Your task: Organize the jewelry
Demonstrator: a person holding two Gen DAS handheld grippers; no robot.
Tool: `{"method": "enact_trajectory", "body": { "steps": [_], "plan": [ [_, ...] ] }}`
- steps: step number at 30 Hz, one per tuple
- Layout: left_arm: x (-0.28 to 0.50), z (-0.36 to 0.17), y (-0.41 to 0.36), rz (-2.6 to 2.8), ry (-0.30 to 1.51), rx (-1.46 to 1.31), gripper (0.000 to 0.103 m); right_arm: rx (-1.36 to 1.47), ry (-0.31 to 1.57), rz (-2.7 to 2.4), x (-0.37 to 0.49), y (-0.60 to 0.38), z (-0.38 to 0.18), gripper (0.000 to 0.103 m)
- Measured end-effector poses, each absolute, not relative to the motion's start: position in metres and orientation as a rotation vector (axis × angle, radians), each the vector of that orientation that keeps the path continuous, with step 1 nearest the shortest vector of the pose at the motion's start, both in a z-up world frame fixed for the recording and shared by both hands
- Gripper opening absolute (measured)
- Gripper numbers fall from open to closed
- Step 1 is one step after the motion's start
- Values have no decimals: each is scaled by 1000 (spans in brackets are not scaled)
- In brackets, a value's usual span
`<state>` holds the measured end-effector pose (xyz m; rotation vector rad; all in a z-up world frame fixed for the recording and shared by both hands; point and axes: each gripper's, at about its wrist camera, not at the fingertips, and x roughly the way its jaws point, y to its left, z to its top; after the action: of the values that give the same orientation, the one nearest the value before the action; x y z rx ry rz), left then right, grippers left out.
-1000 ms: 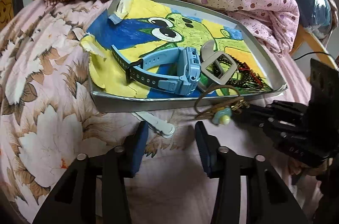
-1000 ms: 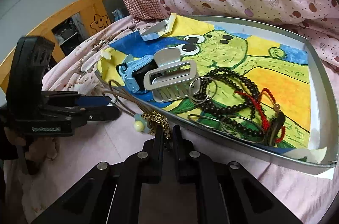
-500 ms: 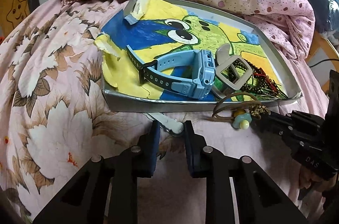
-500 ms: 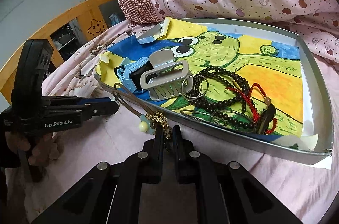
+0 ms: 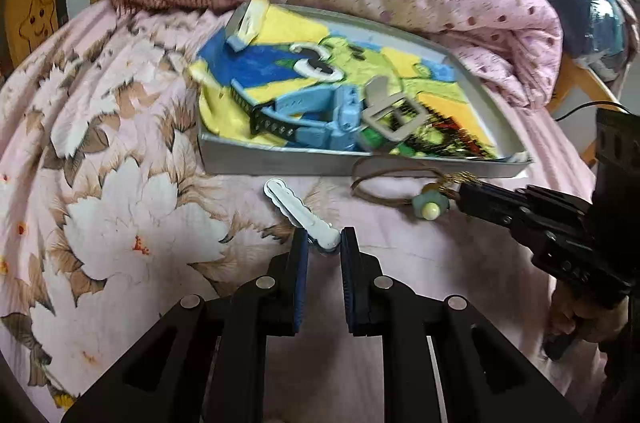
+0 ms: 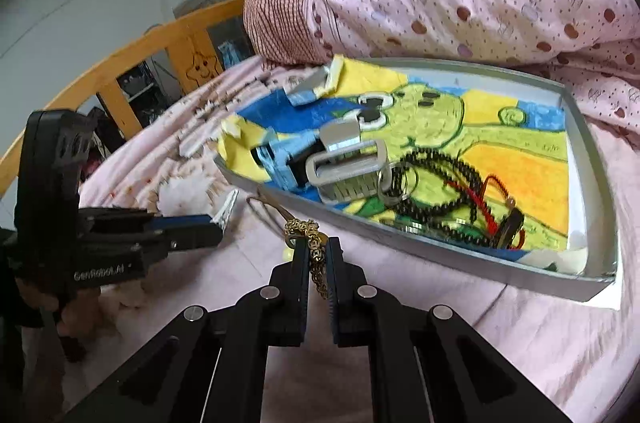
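Both grippers loaded, tray next.
Your left gripper [image 5: 323, 247] pinches the white clip [image 5: 301, 214]; your right gripper [image 6: 317, 255] clamps the gold chain [image 6: 310, 243]. Carry both over the tray [image 5: 280, 163] rim.

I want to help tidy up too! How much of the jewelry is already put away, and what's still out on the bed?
Already in the tray: the blue watch, grey hair claw, black bead necklace and red cord. In hand: the left tool grips the white hair clip, and the right tool pinches the gold chain with its flower charm. Both pieces are outside the tray, so those are left.
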<state>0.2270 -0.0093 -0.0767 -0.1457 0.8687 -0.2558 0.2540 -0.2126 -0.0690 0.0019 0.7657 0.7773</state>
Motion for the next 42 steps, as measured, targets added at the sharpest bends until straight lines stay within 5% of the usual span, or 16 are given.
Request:
{"method": "enact_trajectory", "body": {
  "steps": [10, 24, 29, 32, 37, 42],
  "plan": [
    [249, -39, -25, -298, 750, -125, 13, 108, 685, 663, 283, -219, -44, 8],
    [297, -56, -16, -240, 812, -134, 13, 149, 777, 485, 304, -229, -71, 10],
    [299, -55, -16, -234, 827, -137, 16, 162, 777, 426, 302, -239, -68, 48],
    [298, -56, -13, -232, 842, -168, 46, 160, 765, 405, 298, -245, -63, 50],
    [288, -50, -13, -231, 819, -169, 55, 164, 723, 368, 282, -252, -49, 71],
    [268, -37, -14, -228, 767, -166, 69, 170, 687, 345, 258, -256, -35, 80]
  ]
}}
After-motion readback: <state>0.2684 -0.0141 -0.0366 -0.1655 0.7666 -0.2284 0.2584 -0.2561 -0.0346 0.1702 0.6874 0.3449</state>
